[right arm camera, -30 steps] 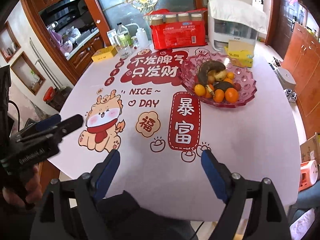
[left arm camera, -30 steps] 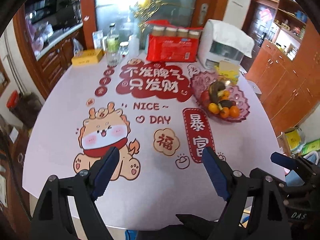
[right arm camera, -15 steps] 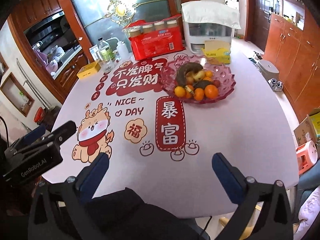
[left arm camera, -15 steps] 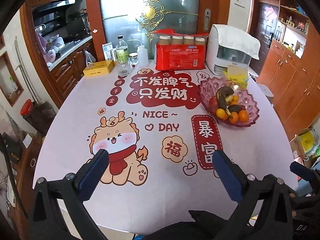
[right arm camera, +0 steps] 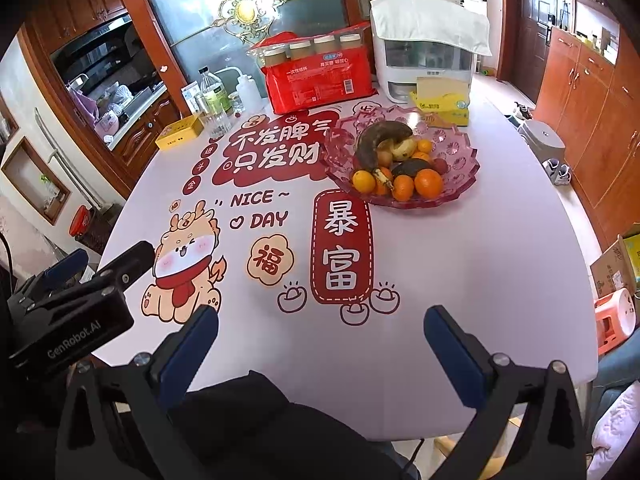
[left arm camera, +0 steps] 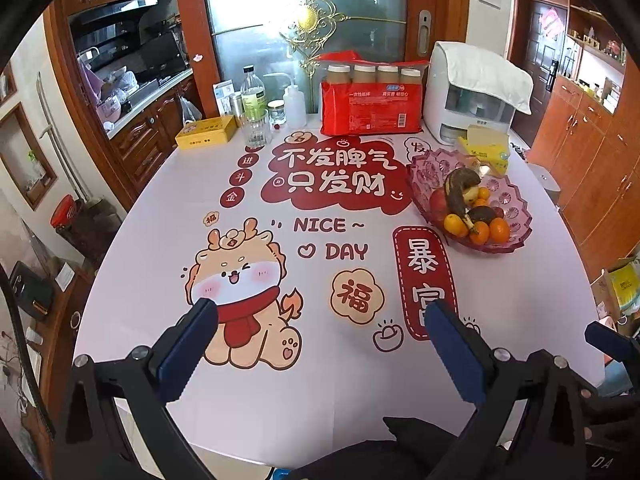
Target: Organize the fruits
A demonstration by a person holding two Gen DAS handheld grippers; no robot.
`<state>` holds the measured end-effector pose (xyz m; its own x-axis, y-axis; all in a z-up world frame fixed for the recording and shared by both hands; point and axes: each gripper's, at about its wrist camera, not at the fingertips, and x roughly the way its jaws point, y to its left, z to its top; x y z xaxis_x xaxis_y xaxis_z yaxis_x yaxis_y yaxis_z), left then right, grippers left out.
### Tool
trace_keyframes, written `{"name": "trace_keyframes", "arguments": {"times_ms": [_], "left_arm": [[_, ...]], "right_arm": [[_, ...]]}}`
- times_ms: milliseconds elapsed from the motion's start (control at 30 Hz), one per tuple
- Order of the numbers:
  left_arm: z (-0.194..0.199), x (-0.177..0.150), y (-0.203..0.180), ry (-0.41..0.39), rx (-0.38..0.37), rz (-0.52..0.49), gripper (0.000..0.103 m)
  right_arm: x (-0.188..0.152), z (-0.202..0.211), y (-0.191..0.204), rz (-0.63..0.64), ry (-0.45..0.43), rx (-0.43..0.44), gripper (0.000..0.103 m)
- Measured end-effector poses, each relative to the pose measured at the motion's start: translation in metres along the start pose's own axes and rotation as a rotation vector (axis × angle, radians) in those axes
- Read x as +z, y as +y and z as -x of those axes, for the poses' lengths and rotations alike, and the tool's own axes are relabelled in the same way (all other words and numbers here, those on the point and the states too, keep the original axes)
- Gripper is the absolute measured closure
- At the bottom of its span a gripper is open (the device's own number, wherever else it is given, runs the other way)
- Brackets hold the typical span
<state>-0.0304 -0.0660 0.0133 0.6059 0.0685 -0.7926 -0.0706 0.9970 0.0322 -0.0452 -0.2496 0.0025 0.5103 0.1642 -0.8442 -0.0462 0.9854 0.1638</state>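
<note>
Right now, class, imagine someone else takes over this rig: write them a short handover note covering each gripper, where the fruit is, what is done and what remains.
Left gripper: open, empty, above the near edge of the table.
Right gripper: open, empty, also over the near edge.
Fruit: all in the pink glass fruit bowl at the far right of the table. It holds oranges, a browned banana and a few other pieces.
Done: nothing visible; no fruit has been picked up.
Left: reach to the bowl and sort the fruit. The right gripper looks the nearer one.
</note>
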Motion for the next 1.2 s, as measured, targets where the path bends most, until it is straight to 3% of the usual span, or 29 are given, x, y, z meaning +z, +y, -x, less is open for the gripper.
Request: {"name": "trace_keyframes", "arguments": {"times_ms": [1200], "left_arm": [[-0.0051,-0.0007,0.0024,0.021,-0.005,0.006,0.001]], "right_arm": [[-0.0001,-0.0036,0.0029,0.006,0.017,0.001,0.000]]}}
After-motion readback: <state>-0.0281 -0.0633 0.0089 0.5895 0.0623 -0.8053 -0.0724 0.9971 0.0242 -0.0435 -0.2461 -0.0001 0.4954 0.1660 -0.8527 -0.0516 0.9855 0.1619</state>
